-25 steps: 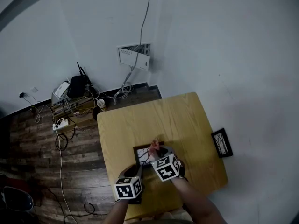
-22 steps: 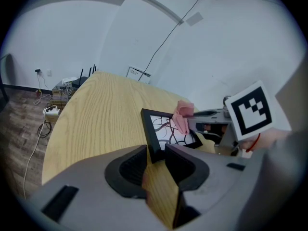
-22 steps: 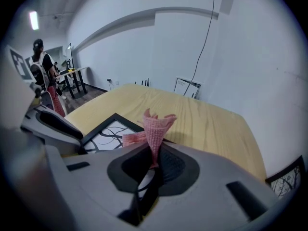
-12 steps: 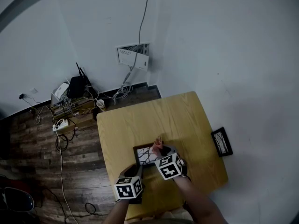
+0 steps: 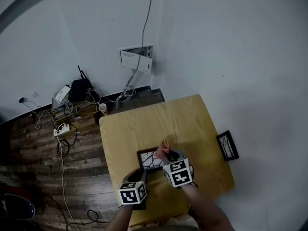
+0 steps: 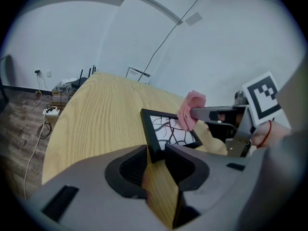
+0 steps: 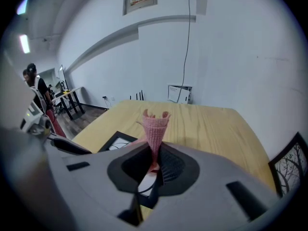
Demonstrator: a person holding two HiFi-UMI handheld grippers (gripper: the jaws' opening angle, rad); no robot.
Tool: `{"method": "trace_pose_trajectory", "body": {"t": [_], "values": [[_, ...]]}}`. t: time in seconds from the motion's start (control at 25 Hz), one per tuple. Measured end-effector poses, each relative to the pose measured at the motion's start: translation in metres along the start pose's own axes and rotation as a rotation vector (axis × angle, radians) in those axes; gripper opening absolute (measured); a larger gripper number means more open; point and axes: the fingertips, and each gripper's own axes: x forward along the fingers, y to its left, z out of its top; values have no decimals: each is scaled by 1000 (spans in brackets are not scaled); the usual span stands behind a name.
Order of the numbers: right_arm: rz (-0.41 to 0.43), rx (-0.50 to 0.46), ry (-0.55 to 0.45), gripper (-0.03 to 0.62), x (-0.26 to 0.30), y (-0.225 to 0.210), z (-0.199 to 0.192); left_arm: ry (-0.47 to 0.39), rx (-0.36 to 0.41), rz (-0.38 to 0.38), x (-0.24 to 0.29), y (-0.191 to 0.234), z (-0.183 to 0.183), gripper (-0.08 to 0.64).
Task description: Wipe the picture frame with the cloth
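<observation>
**At the frame's far edge: the wipe is in hand**

Between the jaws of the right tool [image 7: 154,163] a pink cloth [image 7: 155,124] is pinched tight, its bunched end sticking out past the tips like a small cone. From the left gripper view that bunch sits over the far right part of the picture frame [image 6: 169,130], at or just above the glass; whether it presses down I cannot tell. The left tool [image 6: 157,161] is closed on the frame's near corner, jaws narrow, pinning it flat.

The frame, black-edged with a branching line drawing, lies on the wooden table [image 5: 159,119], near the edge closest to the person. Beyond the frame's right side, off the table and against the wall, stands a second small frame [image 5: 227,146], well apart from the work. Cables and a power strip lie on the floor, far off past the frame's left side.

By my reading the task is mid-wipe: one hand steadies, the other rubs. The next move calls for drawing the cloth back across the glass toward the pinned corner, with light pressure and the tips kept off the glass, while the left hold stays firm so the frame does not skate.
</observation>
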Motion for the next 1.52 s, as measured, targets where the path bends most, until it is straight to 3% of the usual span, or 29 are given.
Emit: {"method": "trace_pose_trajectory", "body": {"t": [0.36, 0.6, 1.28, 1.52], "values": [[141, 58, -65, 18, -18, 49, 14, 2, 0, -4, 0, -1, 1, 109], [237, 85, -49, 18, -14, 83, 7, -1, 4, -2, -1, -1, 1, 109], [256, 28, 61, 18, 10, 94, -36, -6, 15, 4, -1, -1, 1, 107], [239, -35, 64, 18, 10, 93, -39, -7, 15, 4, -1, -1, 1, 107]]}}
